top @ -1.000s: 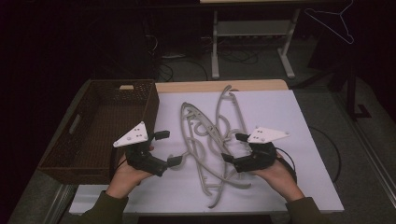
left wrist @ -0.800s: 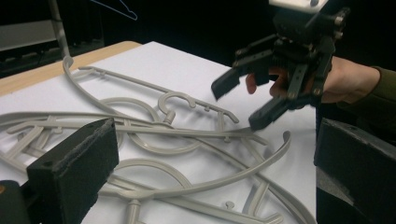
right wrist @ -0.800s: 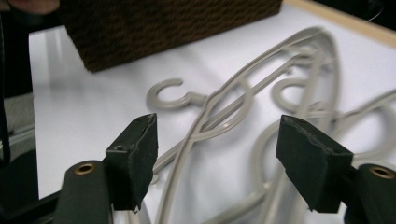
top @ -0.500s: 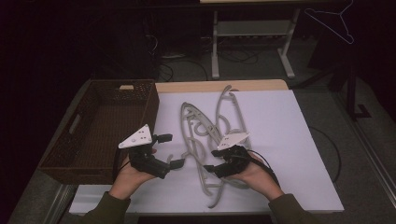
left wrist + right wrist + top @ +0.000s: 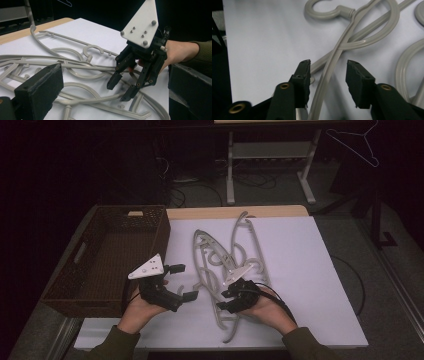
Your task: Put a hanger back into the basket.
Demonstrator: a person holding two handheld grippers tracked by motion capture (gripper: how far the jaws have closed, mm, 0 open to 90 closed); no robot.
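Note:
Several grey plastic hangers lie tangled on the white sheet. My right gripper is low over the near end of the pile, open. In the right gripper view its jaws straddle one thin hanger arm without touching it, below a hook. My left gripper is open and holds nothing, just left of the pile beside the basket. In the left gripper view, the hangers spread ahead of the left gripper, and the right gripper points down onto them.
A dark wicker basket stands at the table's left, nothing in it. The sheet's right half is bare. A wire hanger hangs at the back right. Cables and a metal stand sit on the floor beyond the table.
My right gripper has moved left and a little nearer, onto the near end of the hanger pile. The left gripper has barely shifted. The hangers lie as before.

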